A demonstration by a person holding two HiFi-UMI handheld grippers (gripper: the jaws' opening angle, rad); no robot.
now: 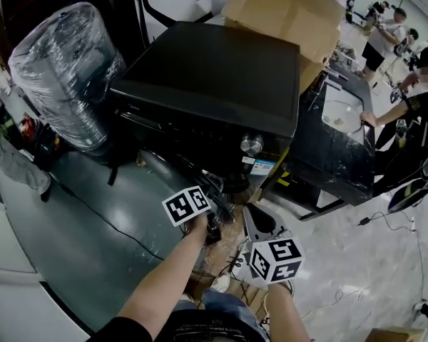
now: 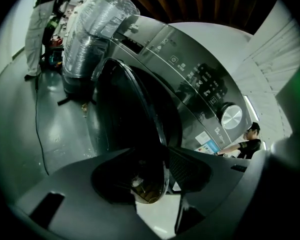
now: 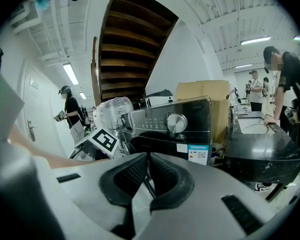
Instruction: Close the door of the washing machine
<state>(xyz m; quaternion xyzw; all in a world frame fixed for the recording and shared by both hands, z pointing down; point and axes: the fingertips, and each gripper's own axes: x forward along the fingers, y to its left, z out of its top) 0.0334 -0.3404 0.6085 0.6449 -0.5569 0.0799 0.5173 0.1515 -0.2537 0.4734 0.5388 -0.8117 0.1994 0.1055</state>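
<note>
The black front-loading washing machine (image 1: 214, 77) stands in the middle of the head view, its silver knob (image 1: 251, 145) on the front panel. Its round door (image 2: 125, 109) hangs open, swung out to the machine's left. My left gripper (image 2: 155, 171) is open, and the door's curved rim runs down between its jaws, close to the right-hand one. In the head view the left gripper (image 1: 217, 216) sits low at the machine's front. My right gripper (image 3: 148, 166) is shut on nothing and points at the washing machine (image 3: 190, 116) from a short way off; it appears in the head view too, right gripper (image 1: 260, 223).
A plastic-wrapped appliance (image 1: 68, 73) stands left of the machine, a cardboard box (image 1: 285, 9) behind it. A black counter with a sink (image 1: 342, 112) adjoins on the right, with people (image 1: 421, 112) at it. A cable (image 1: 107, 223) crosses the grey floor.
</note>
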